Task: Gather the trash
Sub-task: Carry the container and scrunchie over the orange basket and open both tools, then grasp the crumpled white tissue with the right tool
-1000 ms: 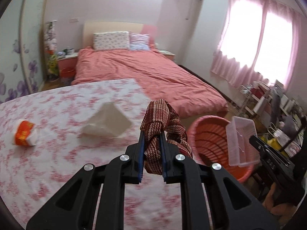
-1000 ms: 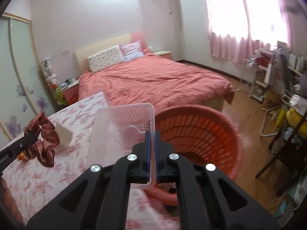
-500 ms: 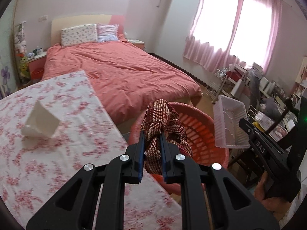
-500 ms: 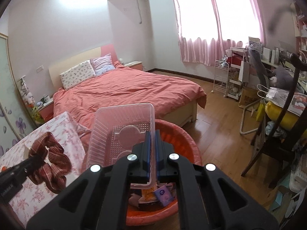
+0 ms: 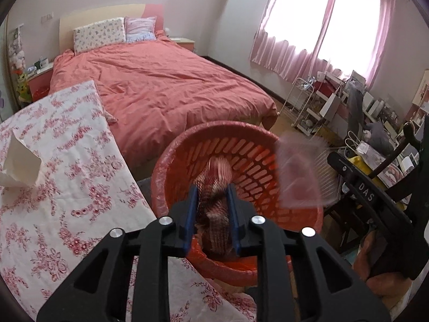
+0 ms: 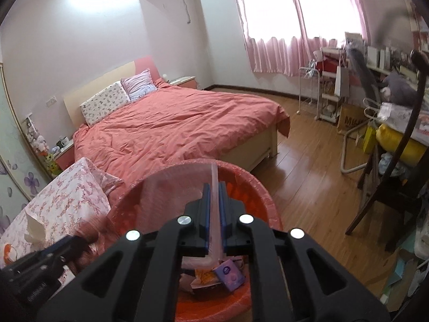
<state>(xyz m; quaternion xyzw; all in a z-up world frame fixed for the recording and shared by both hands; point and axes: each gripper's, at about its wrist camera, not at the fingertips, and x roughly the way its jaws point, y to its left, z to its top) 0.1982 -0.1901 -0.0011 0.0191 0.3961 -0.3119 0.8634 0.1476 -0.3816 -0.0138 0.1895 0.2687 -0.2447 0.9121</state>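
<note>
left wrist view: left hand-held gripper has opened over the red basket, plaid cloth slipping down; right hand-held gripper parted slightly, clear tray dropping in too.

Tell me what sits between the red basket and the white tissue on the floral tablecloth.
Only bare floral tablecloth lies between the white tissue and the red basket, as the left wrist view shows.
</note>
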